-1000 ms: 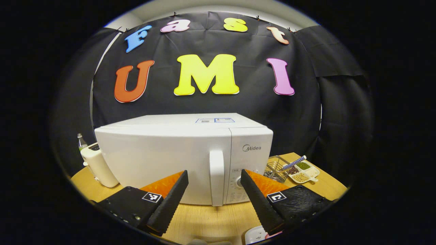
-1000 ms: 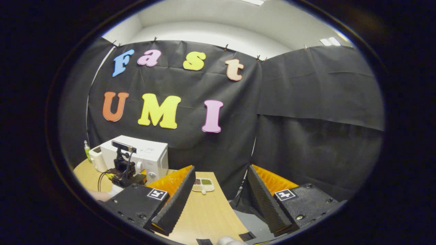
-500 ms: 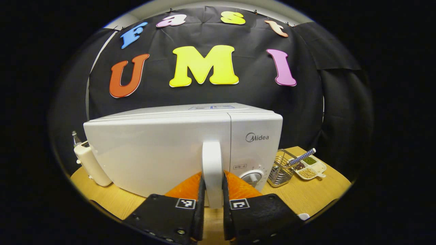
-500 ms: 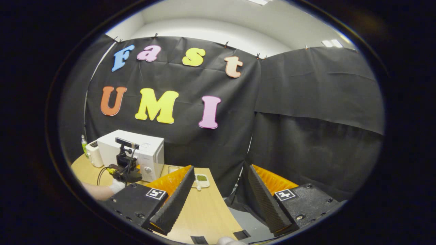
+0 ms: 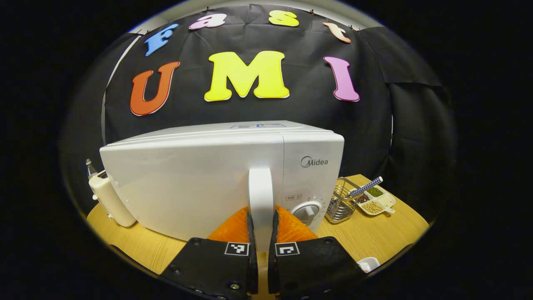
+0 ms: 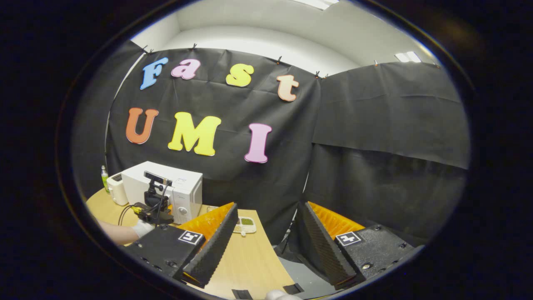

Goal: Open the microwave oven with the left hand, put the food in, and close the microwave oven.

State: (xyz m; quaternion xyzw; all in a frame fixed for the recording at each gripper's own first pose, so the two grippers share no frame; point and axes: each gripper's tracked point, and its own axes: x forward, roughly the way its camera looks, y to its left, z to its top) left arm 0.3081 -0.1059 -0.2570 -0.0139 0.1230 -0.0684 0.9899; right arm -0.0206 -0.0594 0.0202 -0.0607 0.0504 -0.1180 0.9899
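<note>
You are working under even, bright overhead light; in the right gripper view a ceiling lamp [image 6: 406, 56] is glowing at the upper right. The microwave [image 5: 187, 179] is catching soft light without glare and is throwing a faint shadow on the table [image 5: 374, 233] below its front. Fisheye distortion is bending straight lines toward the rims, and both views are staying sharp.

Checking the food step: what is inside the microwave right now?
Cannot tell: the microwave door is closed and opaque, hiding the inside. The left gripper clamps the door handle.
</note>
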